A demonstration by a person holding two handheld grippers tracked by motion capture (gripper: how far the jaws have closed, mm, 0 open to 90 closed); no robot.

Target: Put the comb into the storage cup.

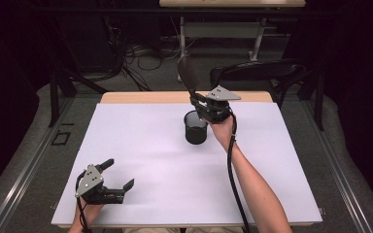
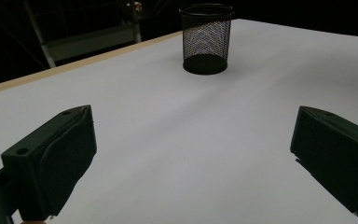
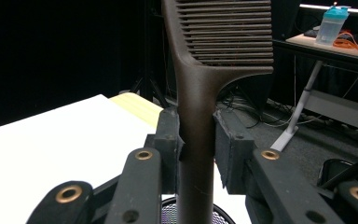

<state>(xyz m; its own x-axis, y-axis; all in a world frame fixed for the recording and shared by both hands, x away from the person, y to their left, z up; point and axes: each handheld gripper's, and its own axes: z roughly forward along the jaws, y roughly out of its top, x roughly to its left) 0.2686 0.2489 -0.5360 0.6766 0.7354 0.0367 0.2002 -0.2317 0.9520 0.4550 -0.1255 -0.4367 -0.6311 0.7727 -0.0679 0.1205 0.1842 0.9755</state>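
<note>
Your right gripper (image 3: 196, 144) has its fingers (image 3: 168, 140) closed tight on the handle of a dark brown wide-tooth comb (image 3: 214, 51). The comb stands nearly upright, teeth at the top, and its handle runs down between the fingers toward the mouth of a black mesh pen cup (image 1: 195, 127) directly below. In the high view, the right gripper (image 1: 199, 104) hovers just above the cup's far right rim, and the comb (image 1: 188, 75) tilts up and away toward the far side. The cup stands upright on the white worktop (image 1: 150, 160), right of centre and toward the far edge.

Your left gripper (image 1: 119, 174) rests at the near left corner of the worktop, well apart from the cup. Its fingers (image 2: 56, 154) are spread wide and hold nothing. Seen from the left gripper, the pen cup (image 2: 206, 39) stands far ahead between them, with bare white worktop (image 2: 191, 140) in front.
</note>
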